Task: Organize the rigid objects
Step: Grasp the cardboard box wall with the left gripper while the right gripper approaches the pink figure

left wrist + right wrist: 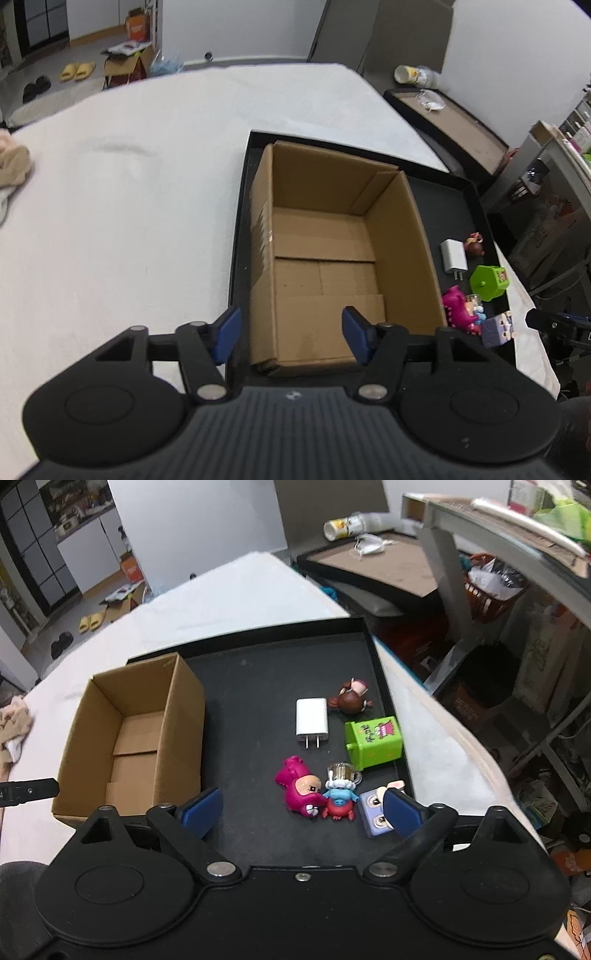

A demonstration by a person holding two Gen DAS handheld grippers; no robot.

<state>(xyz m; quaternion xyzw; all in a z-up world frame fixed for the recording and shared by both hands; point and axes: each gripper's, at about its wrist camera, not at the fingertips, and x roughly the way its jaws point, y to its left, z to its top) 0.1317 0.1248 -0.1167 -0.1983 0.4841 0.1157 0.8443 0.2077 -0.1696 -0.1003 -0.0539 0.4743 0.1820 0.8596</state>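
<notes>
Left wrist view: box (325,258) in a black tray (458,199), toys lying to its right.
Left claw (291,338) hangs part-open over the box's near wall, gripping nothing; right claw (301,808) stands wide apart above the tray, clear of the pink toy (301,790), charger (311,720) and green bin (373,742).

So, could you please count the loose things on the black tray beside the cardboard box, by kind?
Toy figures: 4 (pink, blue-and-red, brown, lilac block-shaped)
White charger: 1
Green toy bin: 1
Small clear cup: 1
Total: 7
</notes>
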